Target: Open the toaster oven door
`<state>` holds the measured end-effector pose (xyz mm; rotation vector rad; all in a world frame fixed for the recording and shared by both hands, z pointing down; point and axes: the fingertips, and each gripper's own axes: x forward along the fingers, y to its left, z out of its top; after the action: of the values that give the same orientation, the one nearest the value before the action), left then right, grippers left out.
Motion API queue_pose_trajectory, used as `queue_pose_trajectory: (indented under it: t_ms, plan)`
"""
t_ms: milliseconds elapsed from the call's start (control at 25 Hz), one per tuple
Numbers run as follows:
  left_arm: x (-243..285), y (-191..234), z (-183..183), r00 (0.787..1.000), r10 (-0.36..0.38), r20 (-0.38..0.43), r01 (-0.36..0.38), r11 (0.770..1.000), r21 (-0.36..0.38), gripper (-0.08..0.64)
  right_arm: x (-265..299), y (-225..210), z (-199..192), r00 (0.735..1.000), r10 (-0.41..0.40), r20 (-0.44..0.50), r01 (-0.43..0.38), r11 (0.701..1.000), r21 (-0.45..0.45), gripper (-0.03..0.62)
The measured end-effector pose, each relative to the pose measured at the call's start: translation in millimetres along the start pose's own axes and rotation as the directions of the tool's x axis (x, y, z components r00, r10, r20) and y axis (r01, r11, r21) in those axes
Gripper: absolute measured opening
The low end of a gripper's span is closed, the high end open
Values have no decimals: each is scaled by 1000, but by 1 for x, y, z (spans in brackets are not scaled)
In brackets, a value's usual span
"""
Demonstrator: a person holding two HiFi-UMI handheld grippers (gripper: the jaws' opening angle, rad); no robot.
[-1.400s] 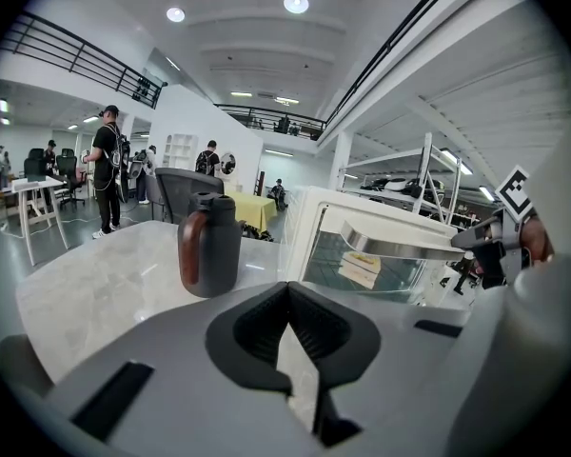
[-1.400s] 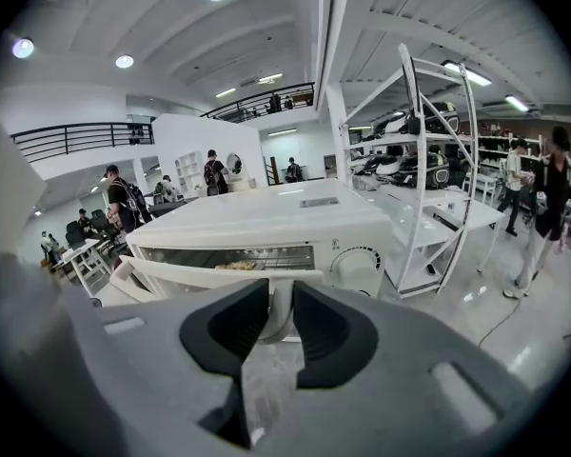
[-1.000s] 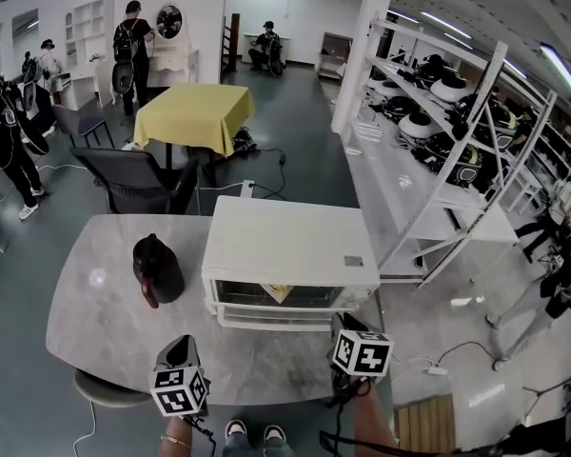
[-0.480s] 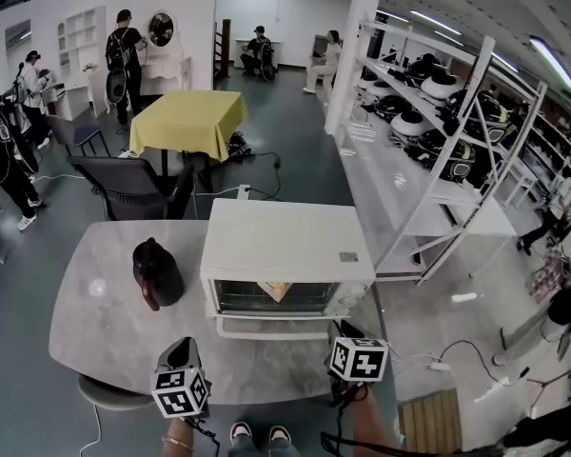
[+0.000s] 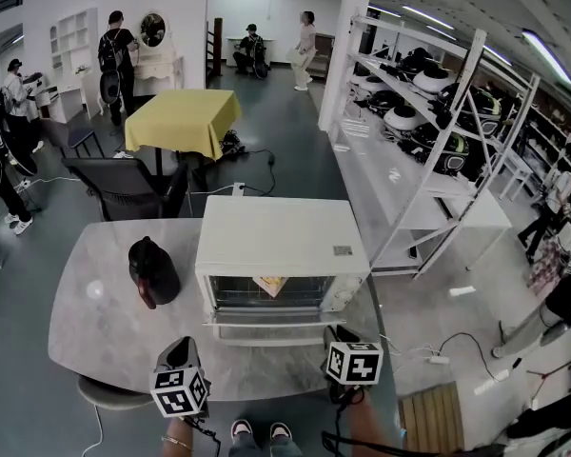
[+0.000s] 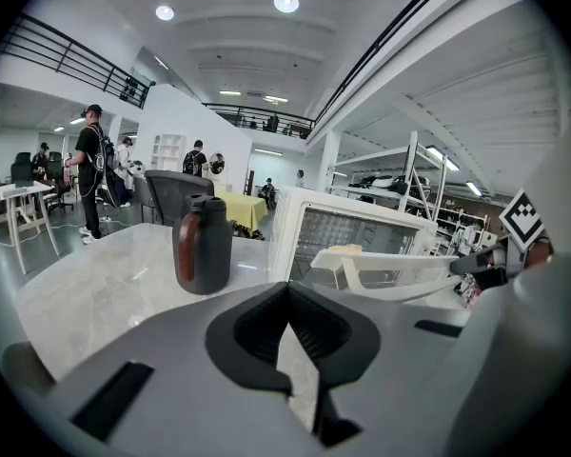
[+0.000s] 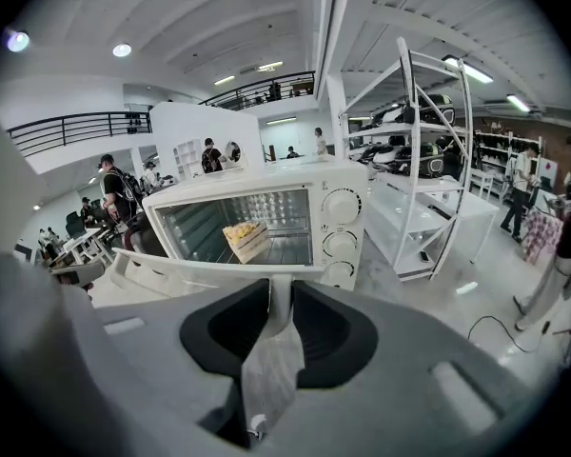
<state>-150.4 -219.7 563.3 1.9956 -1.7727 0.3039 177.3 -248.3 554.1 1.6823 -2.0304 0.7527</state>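
1. While the right tool is clamped on the door handle, its jaws pinch a white upright piece of that handle. The head view puts this tool at the front right of the toaster oven.
2. Left tool: jaws together at the tips, nothing between them. It hovers over the counter, front left of the oven, apart from the handle.
3. Door: hinged at the bottom, tipped part way out from the oven front, not flat. In the left gripper view the handle stands out clear of the oven face.
4. Through the opening, the right gripper view shows a wire rack inside with yellow food in a small box on it.
5. Three round knobs run in a column down the oven's right front panel.
6. The oven is white and sits at the counter's right end.
7. A dark jug with a reddish handle stands upright on the counter, just left of the oven and apart from it.
8. The person's shoes show at the bottom edge, between the two tools.
9. Beyond the counter: a black chair, then a yellow cloth over a table.
10. A white shelving unit with helmets on it runs along the right side.
11. People stand at the far end of the room.
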Motion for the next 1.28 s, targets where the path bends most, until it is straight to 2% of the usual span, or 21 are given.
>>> queue_pose_trajectory:
  t_ms: [1280]
  plan:
    - [-22, 0, -27, 998, 43, -48, -43, 999, 2, 5, -11, 0, -60, 999, 24, -46, -24, 1000, 15, 78]
